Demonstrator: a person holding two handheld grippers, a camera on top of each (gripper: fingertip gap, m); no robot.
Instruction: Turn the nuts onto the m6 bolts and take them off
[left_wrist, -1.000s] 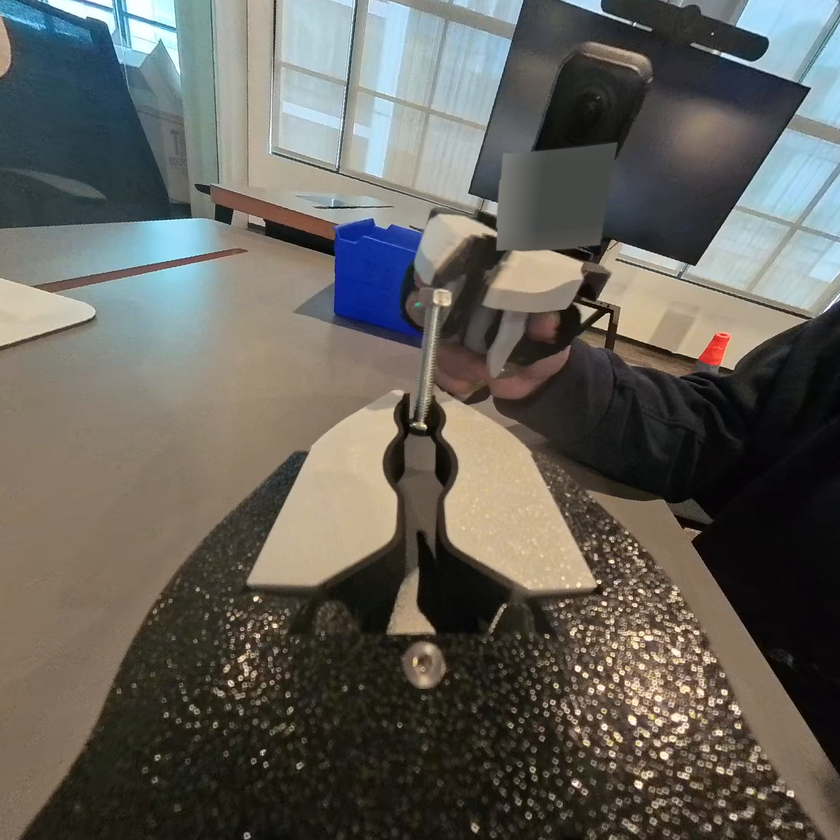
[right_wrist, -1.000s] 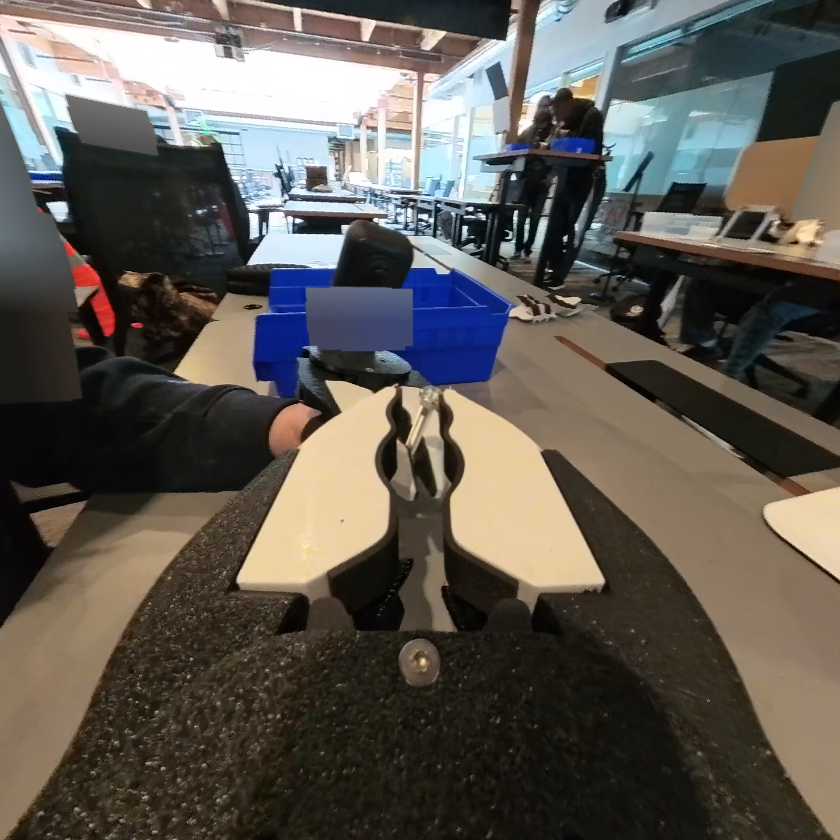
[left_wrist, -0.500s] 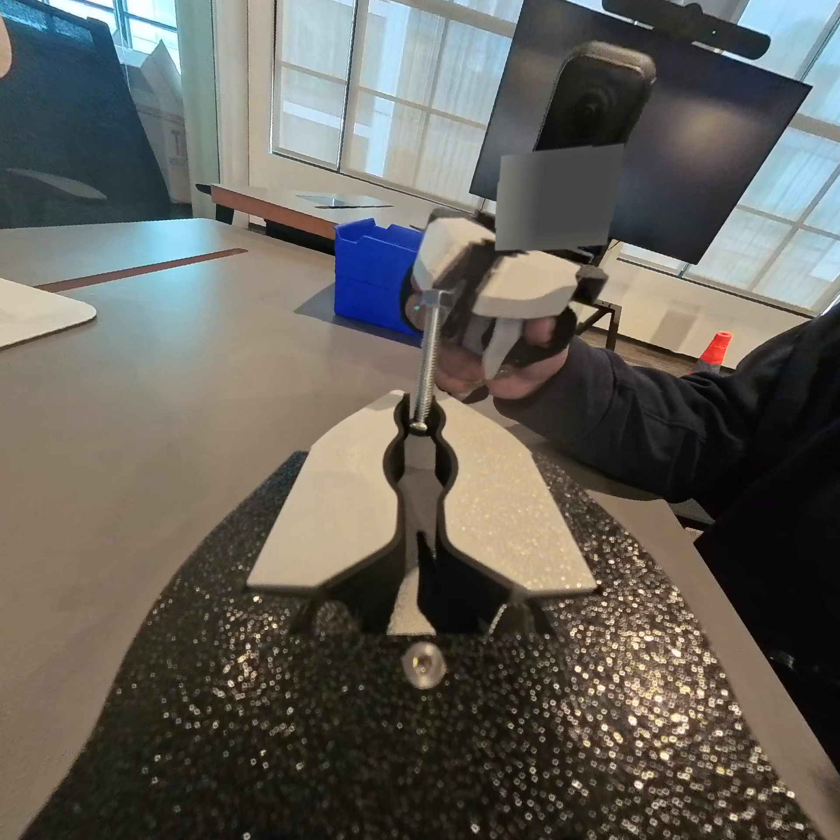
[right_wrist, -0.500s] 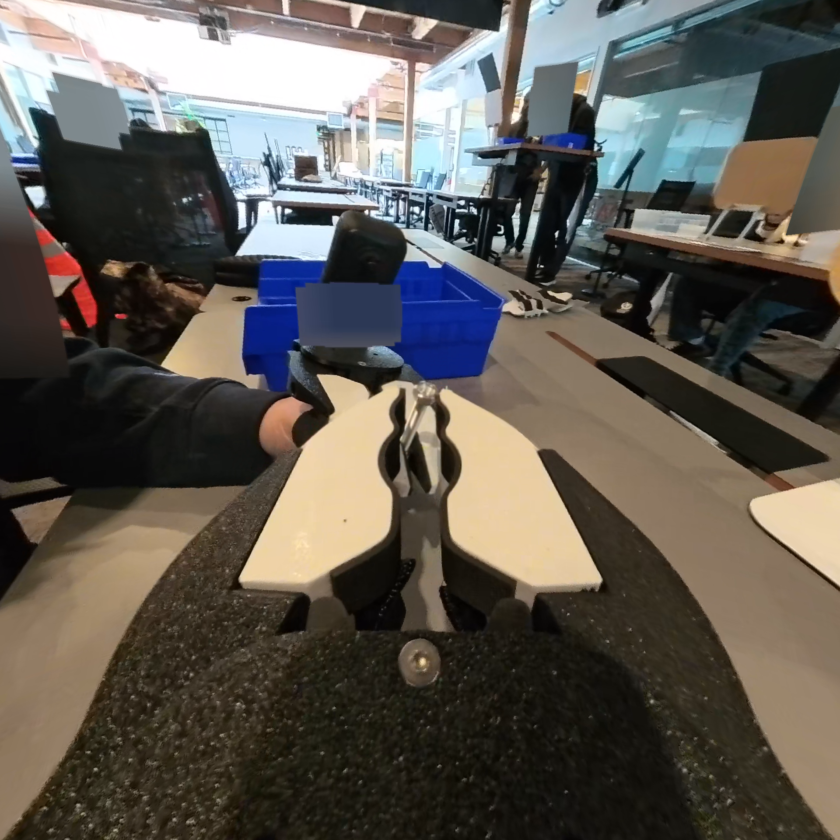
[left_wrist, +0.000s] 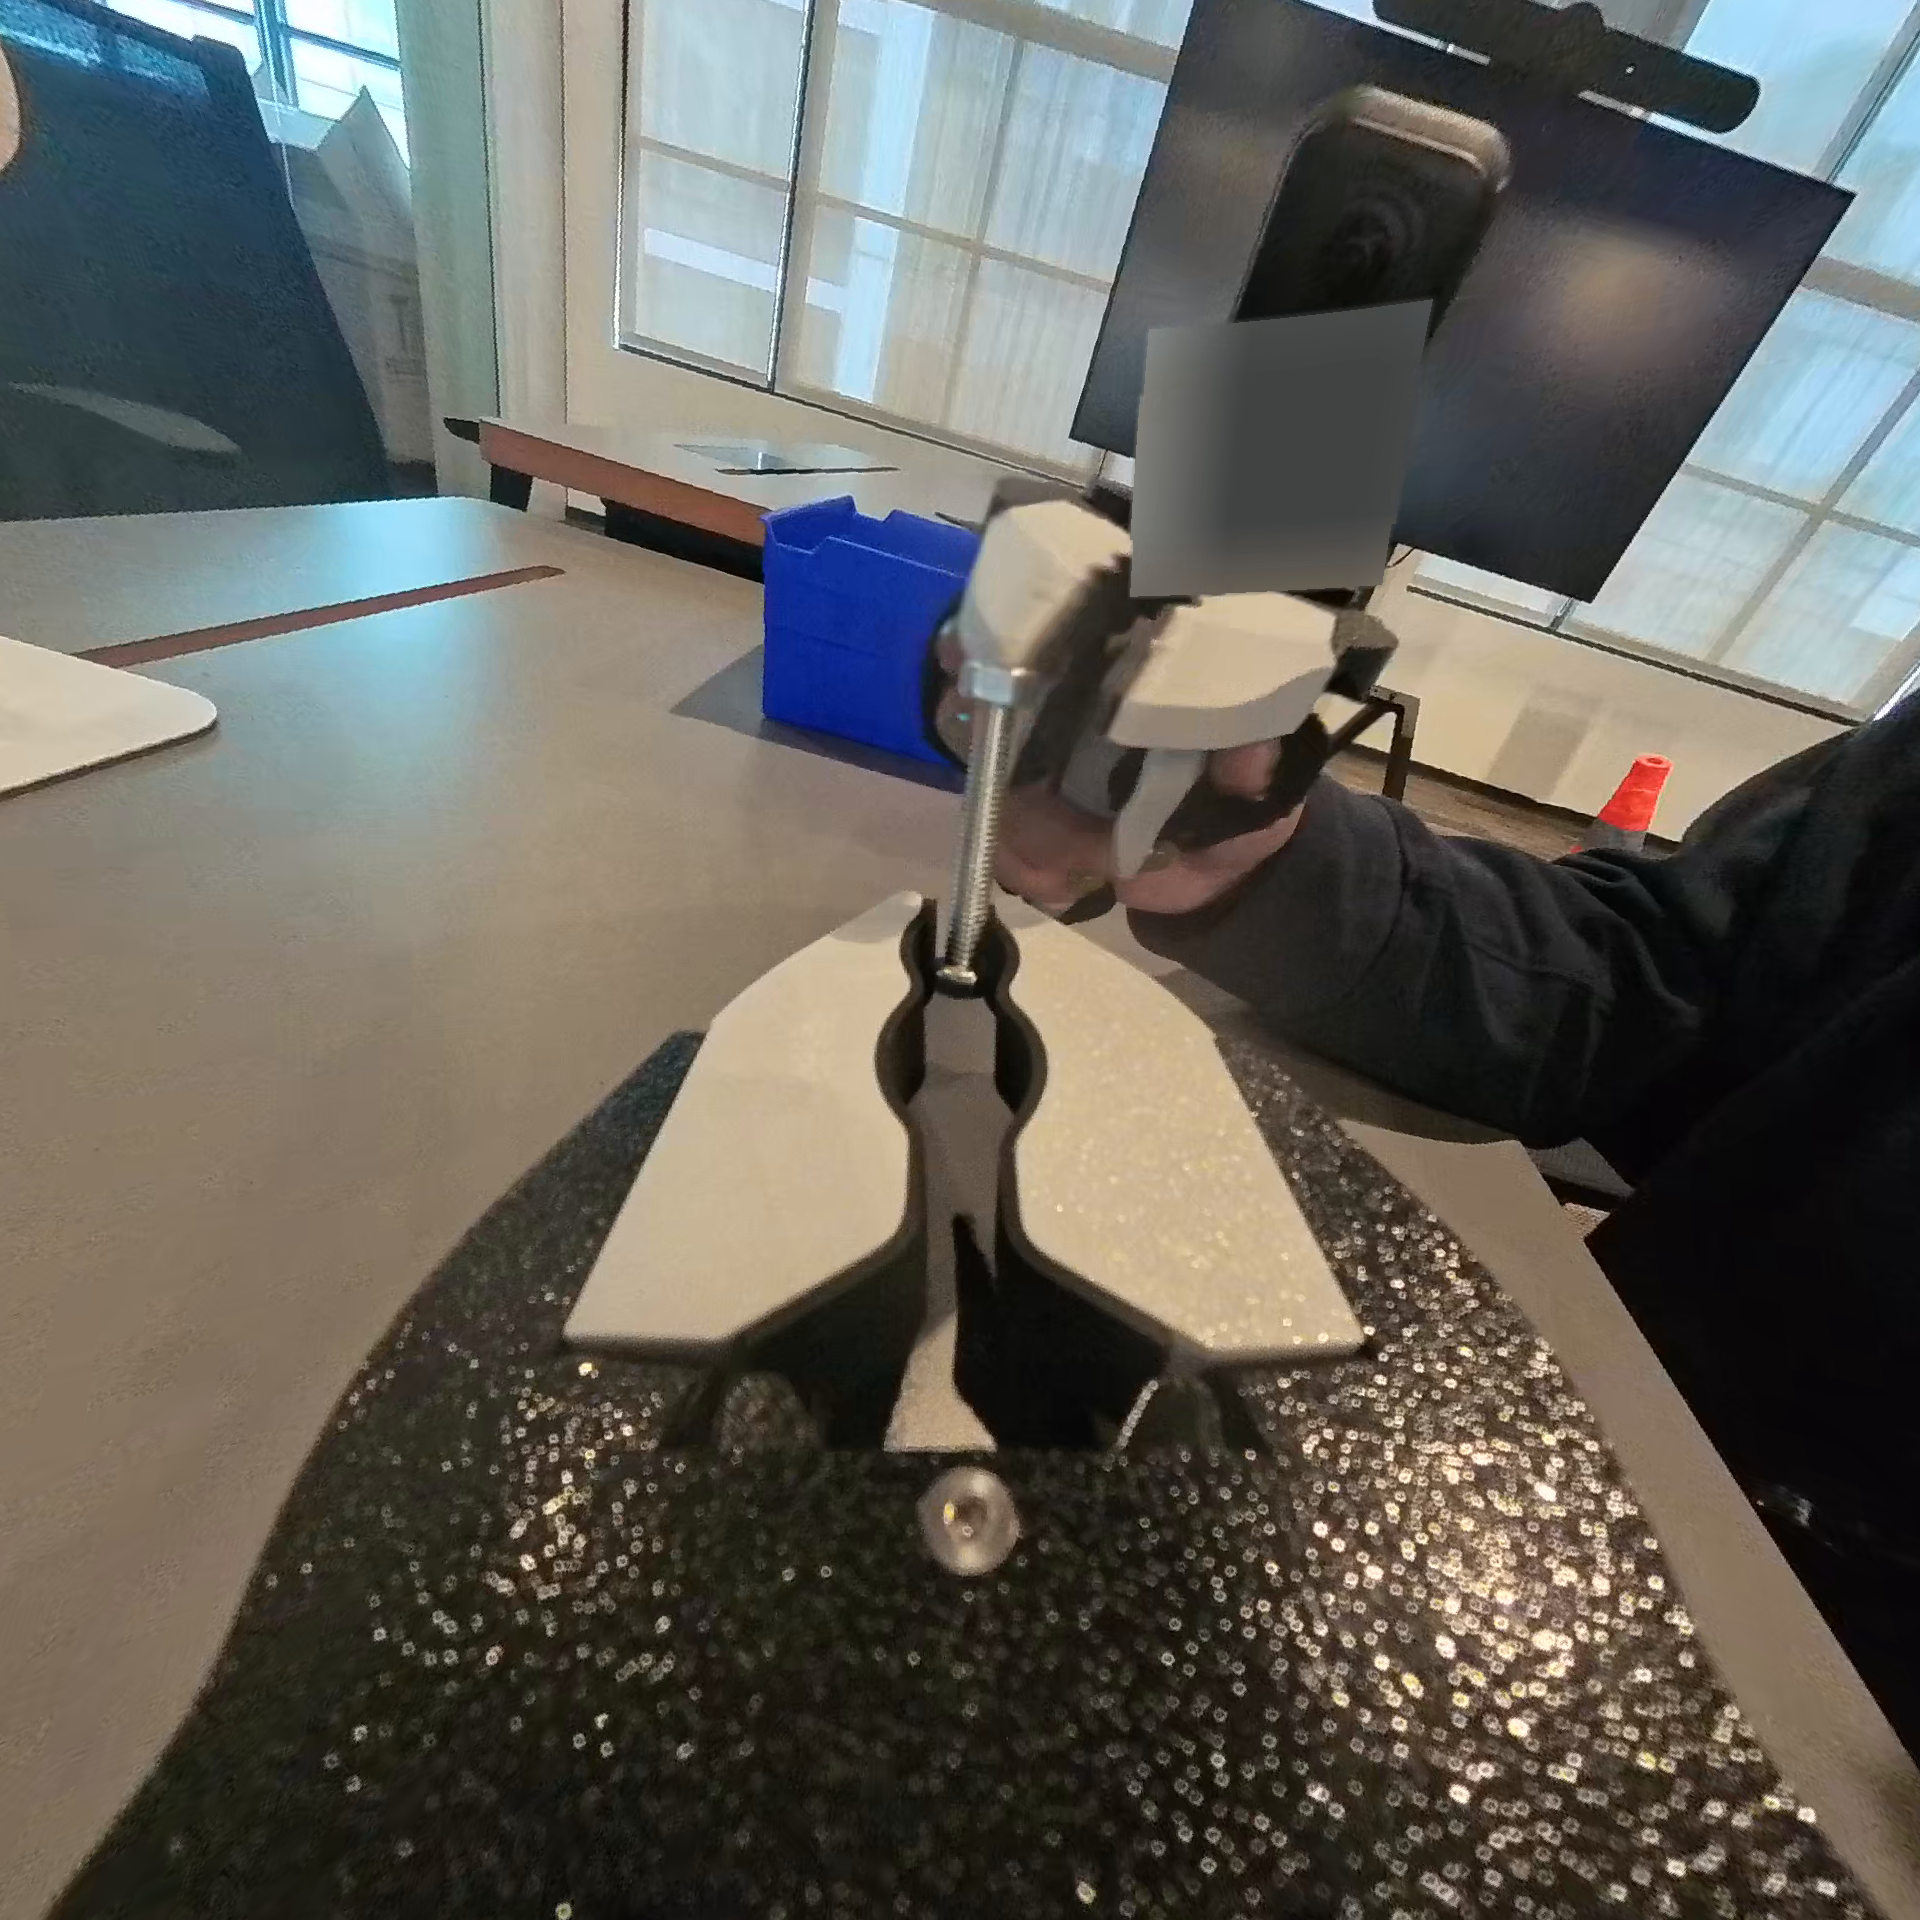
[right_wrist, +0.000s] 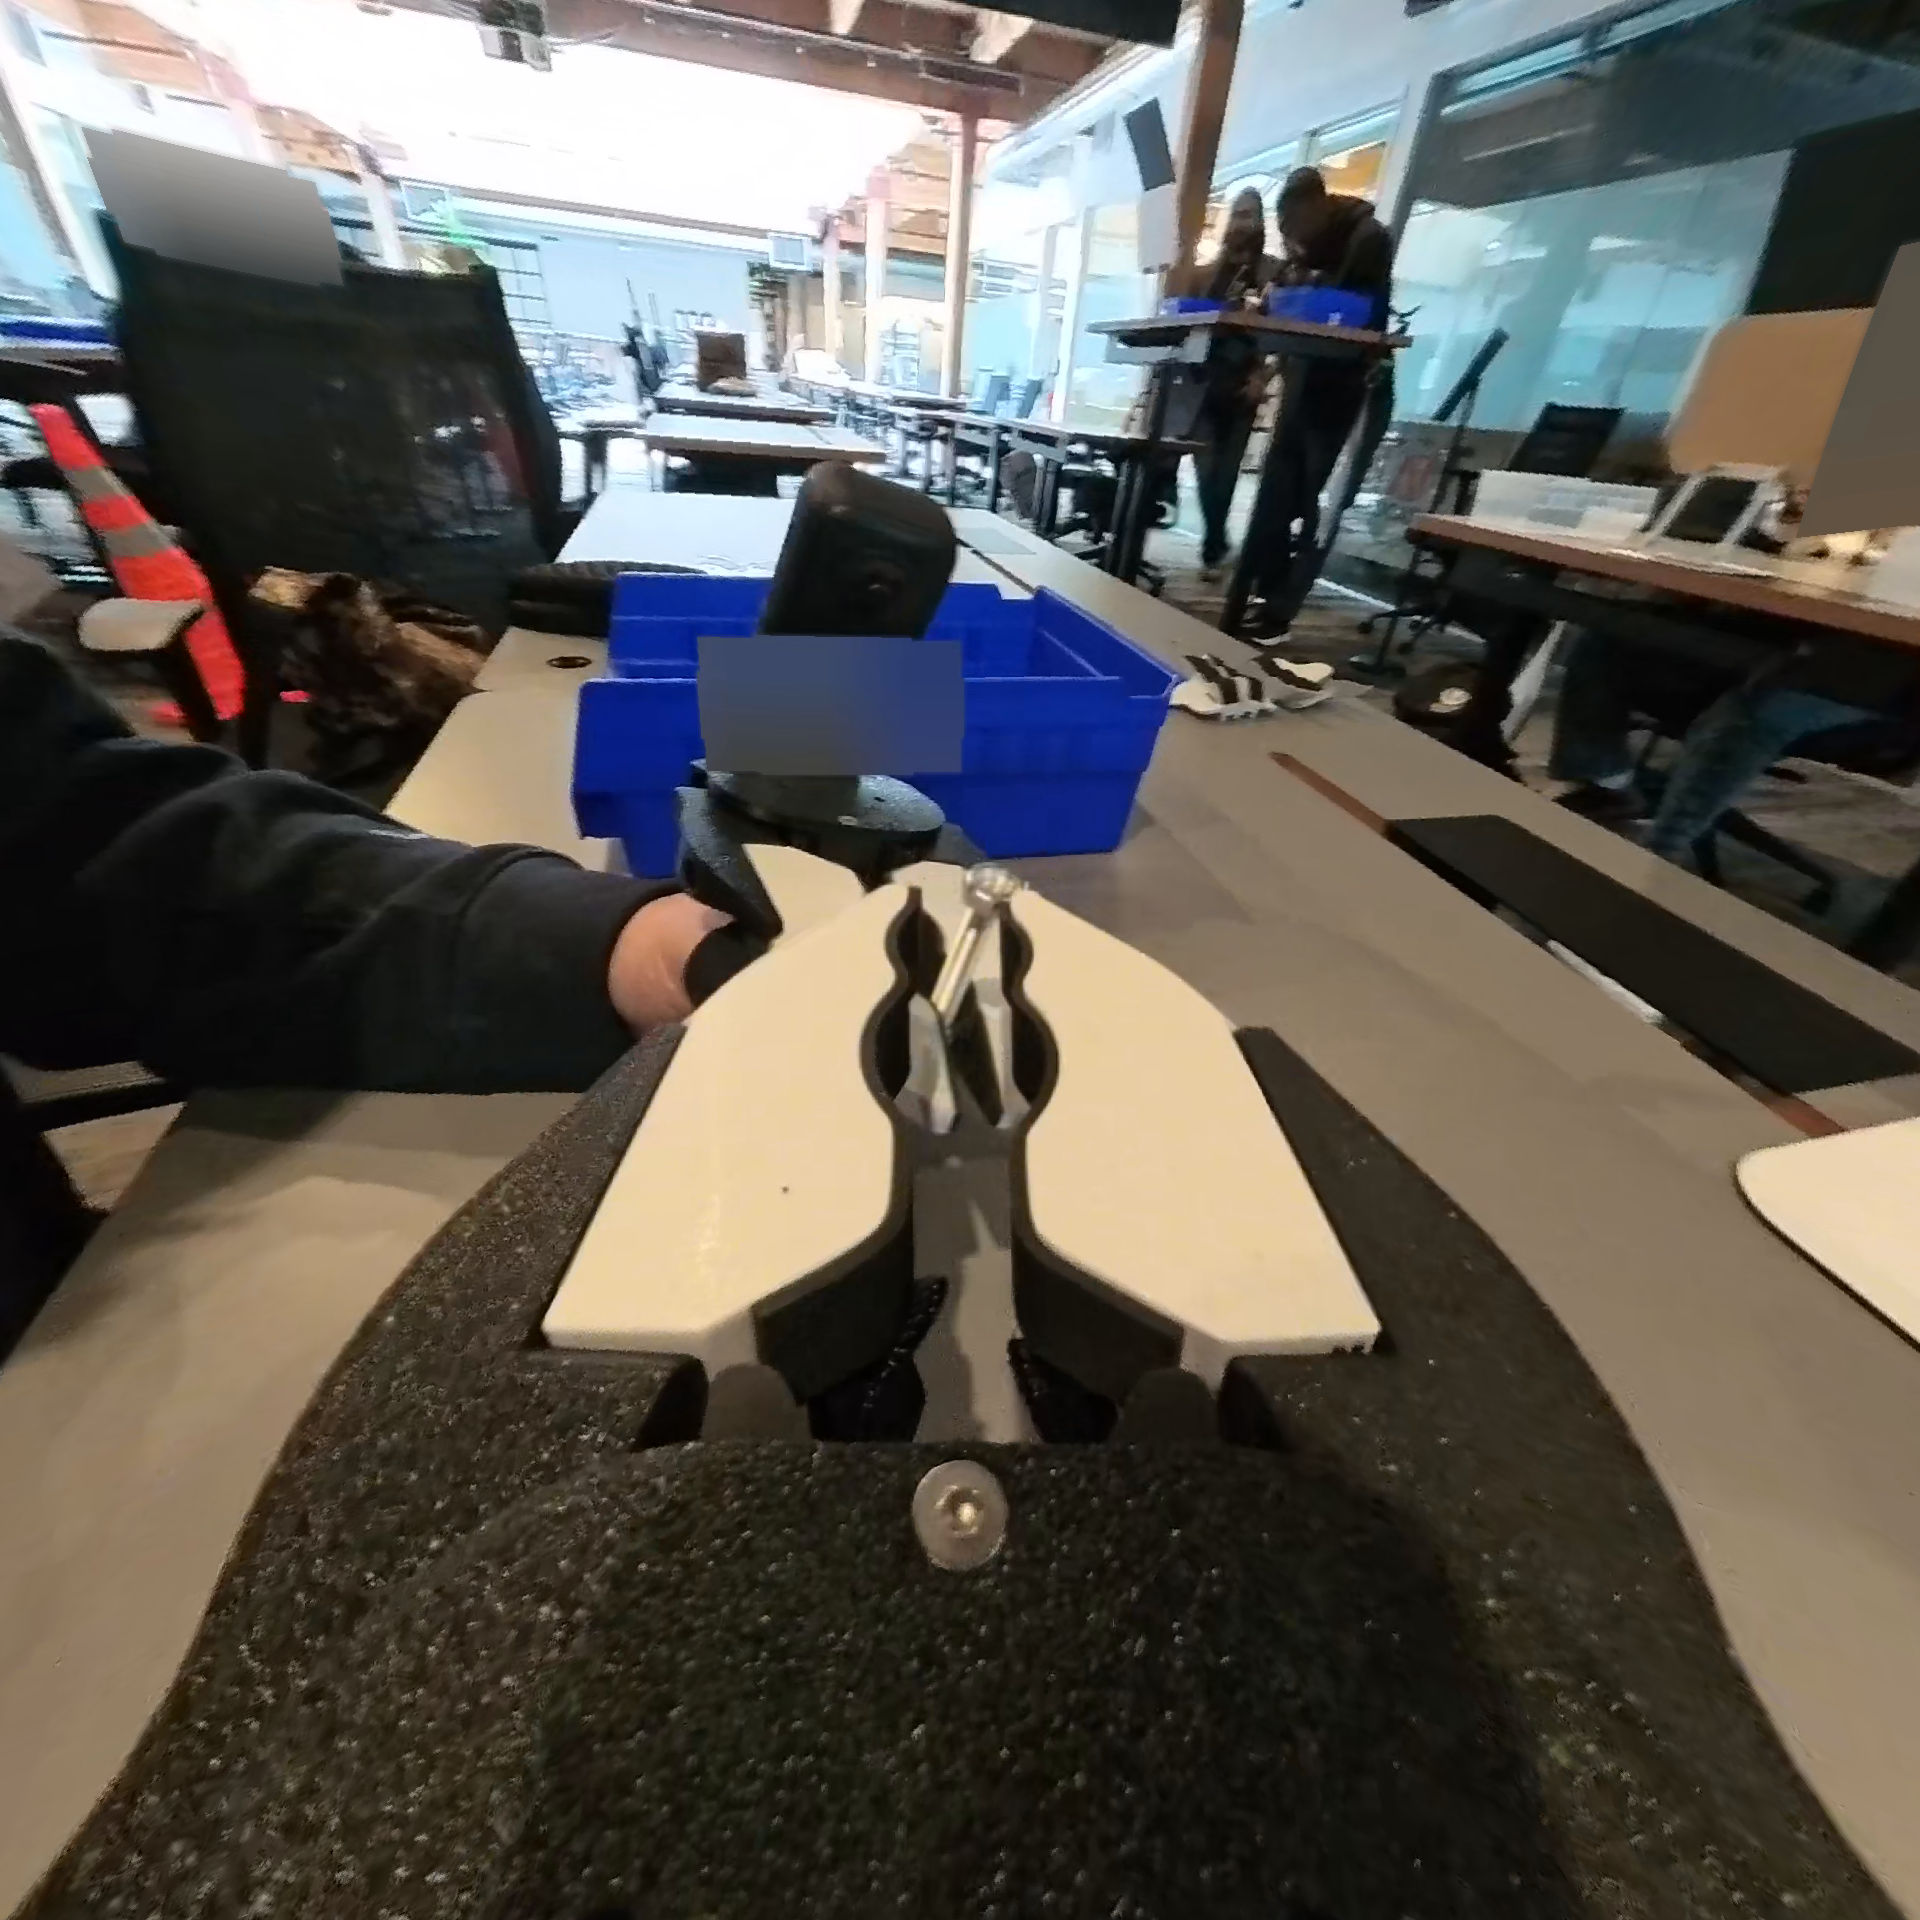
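A long threaded m6 bolt (left_wrist: 980, 821) stands upright over the grey table (left_wrist: 416, 831). My left gripper (left_wrist: 961, 940) is shut on its lower end. A hex nut (left_wrist: 992, 683) sits at the bolt's top. My right gripper (left_wrist: 1023, 675) comes in from behind, rolled to one side, with its tips closed on the nut. In the right wrist view the right gripper (right_wrist: 961, 906) holds the nut (right_wrist: 992, 883) at its tips. The bolt (right_wrist: 954, 971) slants down between its fingers to the left gripper (right_wrist: 966, 1034) below.
A blue bin (left_wrist: 852, 623) stands on the table just behind the grippers, also in the right wrist view (right_wrist: 1049, 727). A white pad (left_wrist: 73, 717) lies at one side and a black mat strip (right_wrist: 1621, 935) at the other. Dark sleeves (left_wrist: 1455, 935) reach in. About 5 cm separates my left fingertips from my right.
The right gripper has rolled a little about the bolt's top with the nut in its tips. The left gripper and the bolt have stayed almost still.
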